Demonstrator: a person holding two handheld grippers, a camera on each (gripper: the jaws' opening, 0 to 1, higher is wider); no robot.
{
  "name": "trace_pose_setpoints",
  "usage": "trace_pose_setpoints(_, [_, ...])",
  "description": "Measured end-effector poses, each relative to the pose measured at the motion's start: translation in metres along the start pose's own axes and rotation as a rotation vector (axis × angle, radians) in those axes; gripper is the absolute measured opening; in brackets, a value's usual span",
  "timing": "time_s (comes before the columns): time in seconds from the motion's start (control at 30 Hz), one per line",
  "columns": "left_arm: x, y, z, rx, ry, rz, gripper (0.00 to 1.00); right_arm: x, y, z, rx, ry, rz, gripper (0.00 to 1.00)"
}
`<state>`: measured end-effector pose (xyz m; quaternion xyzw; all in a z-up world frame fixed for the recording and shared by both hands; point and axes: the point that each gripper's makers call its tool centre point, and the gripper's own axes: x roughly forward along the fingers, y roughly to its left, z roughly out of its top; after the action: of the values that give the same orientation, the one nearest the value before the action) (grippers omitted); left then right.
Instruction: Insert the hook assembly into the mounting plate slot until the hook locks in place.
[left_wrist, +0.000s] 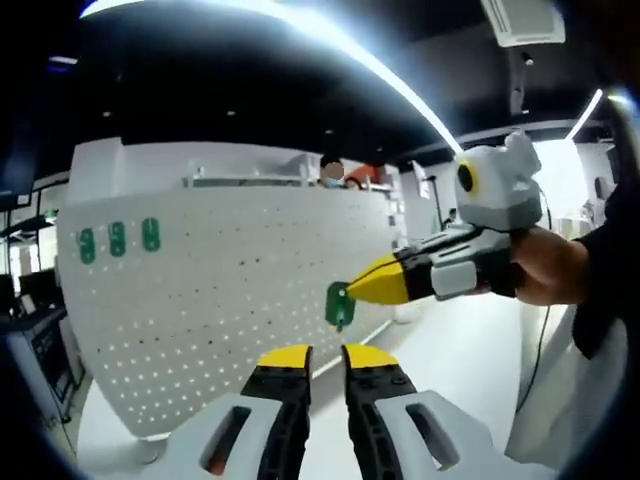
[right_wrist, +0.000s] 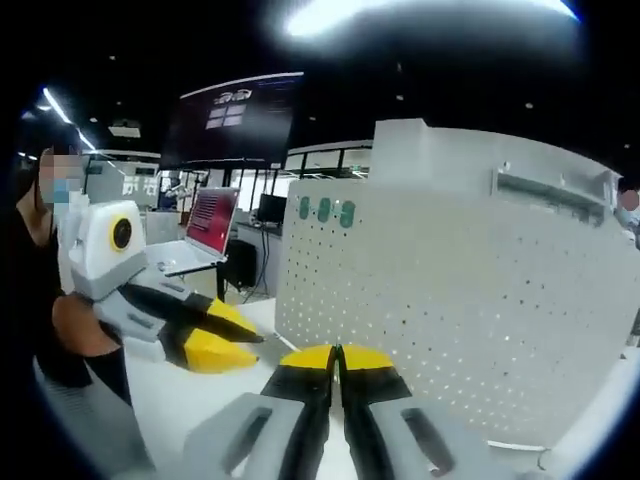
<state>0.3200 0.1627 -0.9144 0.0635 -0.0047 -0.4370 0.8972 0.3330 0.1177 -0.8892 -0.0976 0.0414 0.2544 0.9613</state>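
A white perforated mounting plate (left_wrist: 230, 300) stands upright on the table, and it also shows in the right gripper view (right_wrist: 460, 300). Three green hooks (left_wrist: 117, 239) sit in a row near its top corner (right_wrist: 324, 210). In the left gripper view my right gripper (left_wrist: 352, 290) comes in from the right, shut on a green hook assembly (left_wrist: 338, 305) held in the air close in front of the plate. My left gripper (left_wrist: 327, 356) stands open below it with nothing between its yellow tips. In the right gripper view my right gripper's (right_wrist: 337, 352) jaws are pressed together, and the left gripper (right_wrist: 245, 345) shows at left.
A white table top (right_wrist: 190, 390) carries the plate. An open laptop (right_wrist: 207, 225) stands behind on the left, with dark screens beyond. The person's hand (left_wrist: 545, 265) holds the right gripper. Other people stand behind the plate's top edge (left_wrist: 345, 175).
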Motion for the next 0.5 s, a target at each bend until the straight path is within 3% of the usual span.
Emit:
trace_pose_setpoints(0.2, [0.000,-0.008,0.005,0.016,-0.016,-0.018,0.15,-0.002,0.009,0.008,0.017,-0.012,0.014,0.00])
trace_pose_setpoints(0.5, [-0.006,0.000,0.020,0.049,-0.069,0.017,0.13,0.005,0.025,0.006,0.083,0.007,0.067,0.00])
